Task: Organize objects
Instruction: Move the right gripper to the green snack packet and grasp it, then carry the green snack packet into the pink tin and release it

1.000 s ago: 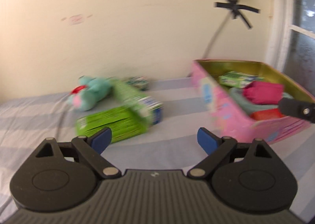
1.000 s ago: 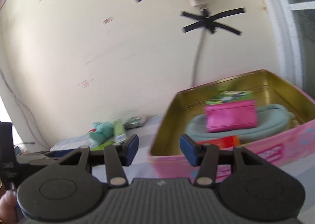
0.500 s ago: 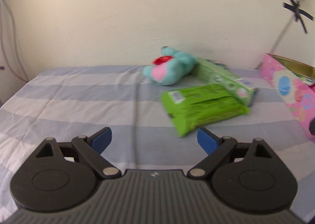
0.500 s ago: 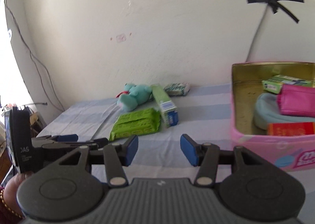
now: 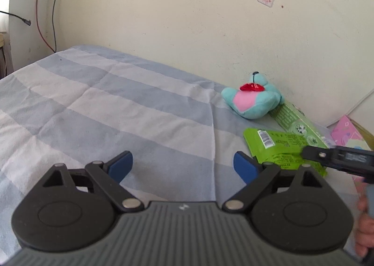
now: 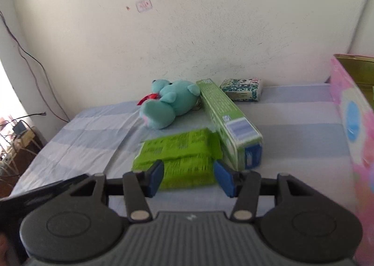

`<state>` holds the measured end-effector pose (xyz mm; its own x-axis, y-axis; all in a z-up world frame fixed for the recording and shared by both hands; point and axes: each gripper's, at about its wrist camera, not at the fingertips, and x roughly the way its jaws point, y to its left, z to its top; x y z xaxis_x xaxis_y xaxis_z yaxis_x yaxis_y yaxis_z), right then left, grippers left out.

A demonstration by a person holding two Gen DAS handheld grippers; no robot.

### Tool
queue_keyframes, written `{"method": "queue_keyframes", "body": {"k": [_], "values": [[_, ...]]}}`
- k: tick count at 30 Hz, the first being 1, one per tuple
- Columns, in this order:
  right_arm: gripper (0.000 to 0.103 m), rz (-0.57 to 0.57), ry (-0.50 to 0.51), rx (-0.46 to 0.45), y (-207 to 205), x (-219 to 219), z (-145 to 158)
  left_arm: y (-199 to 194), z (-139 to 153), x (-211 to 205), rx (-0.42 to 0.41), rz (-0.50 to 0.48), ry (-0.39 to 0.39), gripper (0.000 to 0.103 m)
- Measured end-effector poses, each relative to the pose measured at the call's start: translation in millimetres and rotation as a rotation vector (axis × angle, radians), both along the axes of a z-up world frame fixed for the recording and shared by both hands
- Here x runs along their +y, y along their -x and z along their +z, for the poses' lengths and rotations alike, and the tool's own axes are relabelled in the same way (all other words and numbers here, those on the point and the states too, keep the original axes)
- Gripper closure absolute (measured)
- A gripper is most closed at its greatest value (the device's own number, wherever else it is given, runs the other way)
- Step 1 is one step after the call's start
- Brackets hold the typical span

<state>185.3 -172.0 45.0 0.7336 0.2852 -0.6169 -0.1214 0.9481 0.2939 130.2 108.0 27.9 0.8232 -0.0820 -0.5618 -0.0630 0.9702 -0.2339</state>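
- The right gripper (image 6: 188, 178) stood wide open with nothing between its blue pads, aimed at the green packet (image 6: 180, 159) lying flat on the striped bedsheet (image 6: 292, 140).
- The left gripper (image 5: 183, 166) was just as far open and empty, hanging over bare sheet; in its view the packet (image 5: 280, 147) lay off at about three o'clock.
- The packet was touching the long green carton (image 6: 228, 123) on its right side; the teal plush toy (image 6: 168, 106) lay at about eleven o'clock from it, against the far end of the carton.
- A small patterned box (image 6: 242, 89) sat by the wall at one o'clock, apart from the rest.
- The pink tin (image 6: 353, 111) stood at the three o'clock edge of the right view, open at the top; what was in it could not be made out.
- The packet looked like a soft, light, crinkly pouch that would sag and might slip, so a grip across its narrow width near the middle seemed best, pressed down slightly into the bedding.
- The carton looked stiff and light; it would take a pinch across its short sides, near mid-length so it would not tip.
- The plush toy would squash under the pads; the body was the safest hold.
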Motion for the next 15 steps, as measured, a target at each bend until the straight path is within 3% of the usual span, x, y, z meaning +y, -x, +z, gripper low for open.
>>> {"method": "queue_keyframes", "body": {"k": [1,2,3,4,6,7,8,9,12,15], "values": [[0.053,-0.011,0.016,0.019,-15,3,-6,0,0,1,0.001,0.003,0.005,0.009],[0.041,-0.023,0.013,0.034,-26,4,-11,-1,0,2,0.003,0.003,0.011,0.009],[0.022,-0.024,-0.027,0.048,-37,2,-18,-2,0,3,0.006,0.003,0.016,0.009],[0.021,-0.016,-0.054,0.04,-43,1,-21,-3,-1,4,0.01,0.0,0.023,0.009],[0.039,-0.012,-0.037,0.03,-47,7,-24,-4,-1,5,0.016,-0.014,0.049,0.009],[0.044,0.006,-0.067,0.037,-46,7,-24,-4,-1,5,0.017,-0.027,0.065,0.009],[0.059,0.041,-0.102,0.044,-42,8,-25,-4,0,5,0.016,-0.044,0.08,0.01],[0.066,0.078,-0.131,0.046,-34,8,-26,-4,0,3,0.015,-0.069,0.091,0.01],[0.068,0.11,-0.108,0.012,-3,13,-27,-2,0,-9,0.019,-0.162,0.082,0.017],[0.068,0.13,-0.168,0.027,29,5,-31,4,0,-29,0.011,-0.3,0.049,0.02]]}}
